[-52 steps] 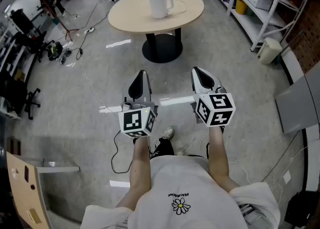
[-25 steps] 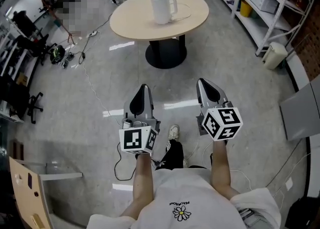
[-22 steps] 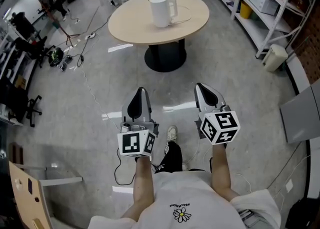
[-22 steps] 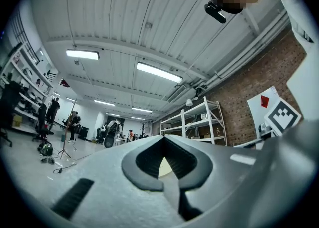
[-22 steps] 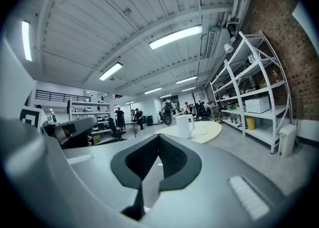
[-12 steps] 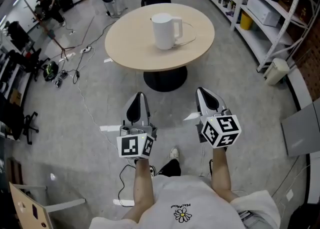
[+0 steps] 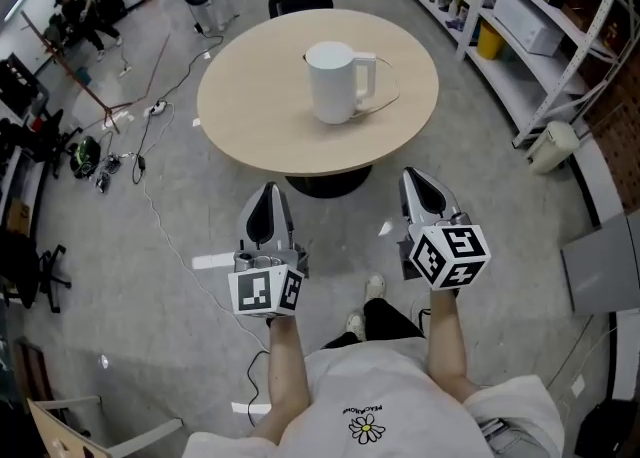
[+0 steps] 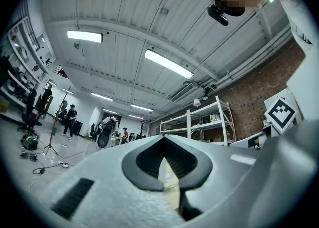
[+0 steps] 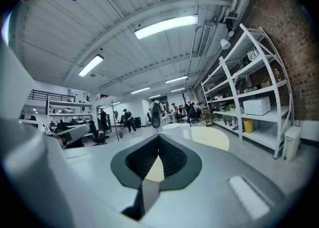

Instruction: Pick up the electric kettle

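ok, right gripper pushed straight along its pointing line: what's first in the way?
Likely the near edge of the round table; if the right gripper clears the top, the white kettle beyond. Its height against the tabletop is unclear.

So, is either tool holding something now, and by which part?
Nothing is held. The left tool and right tool are both shut and empty; the kettle stands untouched on the round table.

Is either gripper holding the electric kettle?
No, the electric kettle stands on the round table, left gripper and right gripper short of it.
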A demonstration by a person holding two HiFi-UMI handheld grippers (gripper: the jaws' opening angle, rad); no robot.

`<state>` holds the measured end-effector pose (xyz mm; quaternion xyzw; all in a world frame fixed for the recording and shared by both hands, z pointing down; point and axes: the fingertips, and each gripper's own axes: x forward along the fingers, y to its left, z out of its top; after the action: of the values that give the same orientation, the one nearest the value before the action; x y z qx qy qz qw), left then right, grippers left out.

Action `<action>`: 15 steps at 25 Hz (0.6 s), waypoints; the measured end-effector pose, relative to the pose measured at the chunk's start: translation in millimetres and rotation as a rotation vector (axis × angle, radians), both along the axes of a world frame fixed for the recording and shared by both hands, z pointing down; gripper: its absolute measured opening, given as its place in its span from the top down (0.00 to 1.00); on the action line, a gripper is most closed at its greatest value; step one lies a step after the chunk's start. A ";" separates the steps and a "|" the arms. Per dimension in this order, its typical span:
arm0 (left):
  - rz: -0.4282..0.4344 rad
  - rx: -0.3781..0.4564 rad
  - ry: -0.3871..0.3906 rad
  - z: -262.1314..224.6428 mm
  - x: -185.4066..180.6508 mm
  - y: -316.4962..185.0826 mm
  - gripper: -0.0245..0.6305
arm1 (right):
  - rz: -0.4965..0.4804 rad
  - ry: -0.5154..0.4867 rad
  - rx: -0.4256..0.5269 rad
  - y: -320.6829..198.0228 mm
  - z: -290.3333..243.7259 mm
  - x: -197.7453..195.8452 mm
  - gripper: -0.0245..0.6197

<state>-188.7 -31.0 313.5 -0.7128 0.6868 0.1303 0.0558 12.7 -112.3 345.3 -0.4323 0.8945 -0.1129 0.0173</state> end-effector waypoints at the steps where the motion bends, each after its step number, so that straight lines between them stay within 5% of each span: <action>1: 0.006 -0.001 0.001 1.4 -3.5 -9.5 0.96 | 0.004 0.000 -0.003 -9.6 1.1 -3.7 0.95; 15: 0.048 -0.021 -0.014 25.9 -48.2 -213.9 0.96 | -0.046 0.062 -0.006 -214.3 26.1 -72.1 0.92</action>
<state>-236.9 -245.0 339.4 -0.7305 0.6706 0.1192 0.0501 -59.3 -326.6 371.4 -0.4150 0.9039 -0.1027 -0.0142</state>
